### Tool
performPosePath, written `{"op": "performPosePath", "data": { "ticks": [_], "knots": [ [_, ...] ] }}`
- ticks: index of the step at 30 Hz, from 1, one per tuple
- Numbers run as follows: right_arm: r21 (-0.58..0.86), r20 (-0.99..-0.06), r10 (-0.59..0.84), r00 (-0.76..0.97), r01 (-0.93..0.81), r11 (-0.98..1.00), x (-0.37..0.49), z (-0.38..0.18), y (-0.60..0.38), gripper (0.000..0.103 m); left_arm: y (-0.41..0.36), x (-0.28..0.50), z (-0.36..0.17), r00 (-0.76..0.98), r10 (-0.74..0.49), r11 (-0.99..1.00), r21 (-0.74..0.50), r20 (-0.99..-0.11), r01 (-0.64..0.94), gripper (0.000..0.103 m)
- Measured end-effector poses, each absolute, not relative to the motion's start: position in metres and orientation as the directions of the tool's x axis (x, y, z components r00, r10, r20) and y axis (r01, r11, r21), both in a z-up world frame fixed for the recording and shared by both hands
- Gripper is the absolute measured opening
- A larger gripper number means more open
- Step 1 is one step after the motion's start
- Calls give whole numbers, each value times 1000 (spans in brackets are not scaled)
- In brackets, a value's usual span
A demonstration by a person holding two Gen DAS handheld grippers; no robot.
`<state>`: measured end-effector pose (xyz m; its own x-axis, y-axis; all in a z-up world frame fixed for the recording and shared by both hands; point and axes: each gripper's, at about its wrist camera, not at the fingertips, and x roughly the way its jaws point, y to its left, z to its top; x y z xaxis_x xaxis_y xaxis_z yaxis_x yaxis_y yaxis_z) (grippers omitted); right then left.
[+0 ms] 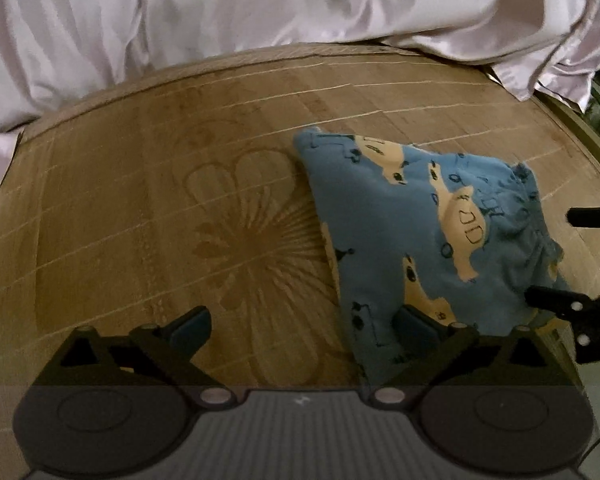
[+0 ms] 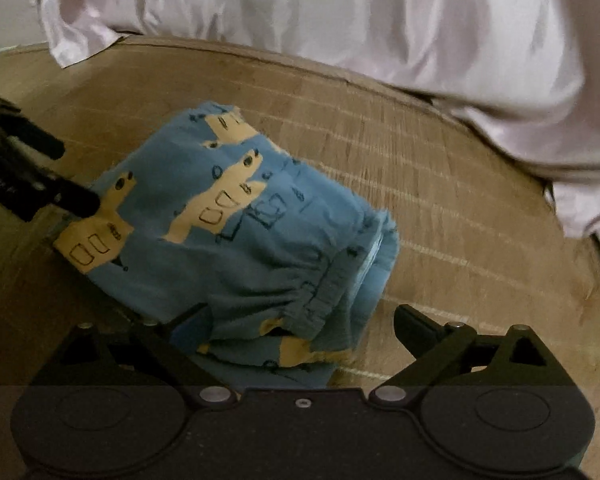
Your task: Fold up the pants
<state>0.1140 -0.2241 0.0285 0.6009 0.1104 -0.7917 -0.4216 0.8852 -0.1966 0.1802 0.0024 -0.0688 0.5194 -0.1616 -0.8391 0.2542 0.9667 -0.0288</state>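
Observation:
Small blue pants [image 1: 396, 220] with cream animal prints lie folded in a bundle on a bamboo mat [image 1: 140, 200]. My left gripper [image 1: 303, 324] is open wide; its right finger [image 1: 414, 326] rests at the near edge of the pants and its left finger is over bare mat. In the right wrist view the pants [image 2: 236, 232] show their gathered waistband [image 2: 332, 280] toward me. My right gripper [image 2: 300, 324] is open, and the waistband end lies between its fingers, partly covering the left one. Each gripper also shows in the other's view: the right gripper [image 1: 556, 258] and the left gripper [image 2: 74, 176].
The mat [image 2: 440, 184] carries a large flower print and covers a bed. A crumpled pale pink satin sheet [image 1: 260, 8] is piled along the far side, and this sheet [image 2: 380, 12] also runs down the right. The bed's wooden edge [image 1: 580, 128] lies at the far right.

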Motion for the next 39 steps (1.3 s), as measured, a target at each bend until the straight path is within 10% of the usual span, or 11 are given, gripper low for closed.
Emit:
{"op": "performPosePath", "data": {
  "ticks": [30, 39],
  "knots": [
    [104, -745, 272, 609, -297, 949, 205, 38, -278, 102, 3, 166, -74, 425, -380, 913, -258, -822, 317, 96],
    [216, -753, 312, 579, -231, 949, 234, 31, -297, 68, 17, 169, -74, 420, -483, 874, -393, -768, 287, 84]
  ]
}}
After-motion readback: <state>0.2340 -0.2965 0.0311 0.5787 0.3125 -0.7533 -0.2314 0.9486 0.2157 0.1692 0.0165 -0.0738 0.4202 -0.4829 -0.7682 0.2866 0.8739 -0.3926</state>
